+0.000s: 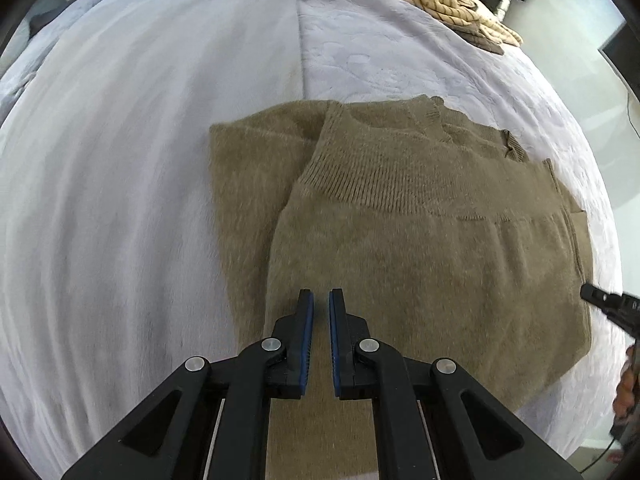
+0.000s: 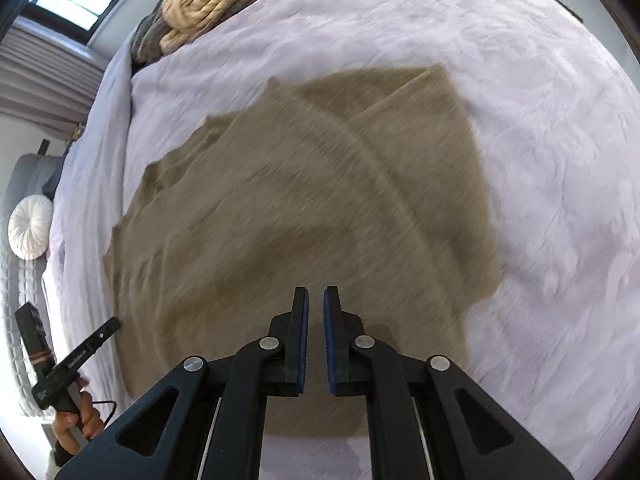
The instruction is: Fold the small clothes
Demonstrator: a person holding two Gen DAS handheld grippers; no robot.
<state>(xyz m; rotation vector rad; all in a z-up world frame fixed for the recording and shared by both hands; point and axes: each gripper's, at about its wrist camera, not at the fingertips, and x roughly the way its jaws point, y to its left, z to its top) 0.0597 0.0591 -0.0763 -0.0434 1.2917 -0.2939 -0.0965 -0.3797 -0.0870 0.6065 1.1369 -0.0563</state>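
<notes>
Bed: pale lilac cover, carrying everything we list here.

Left claw: fingers drawn close with a narrow gap between the blue pads, nothing pinched. We see it poised over the near left part of the sweater; whether it touches the knit we cannot tell.

Sweater: tan knit, partly folded, lying flat on the bed. Ribbed band crosses its middle; a folded layer shows at its left side. It spreads away from both claws, toward the far side, its wider span running left to right.

Right claw: fingers likewise nearly together, a slim gap, holding nothing. It hangs over the near edge of the sweater; its view is blurred, so fine detail is lost. In the left wrist view its tip shows at the sweater's right edge.

Pile of clothes: striped cream and dark items, far side of the bed, well apart from the sweater.

Judgement: each claw is nearest its own side, so we expect the next fold to lift the near edge away.
</notes>
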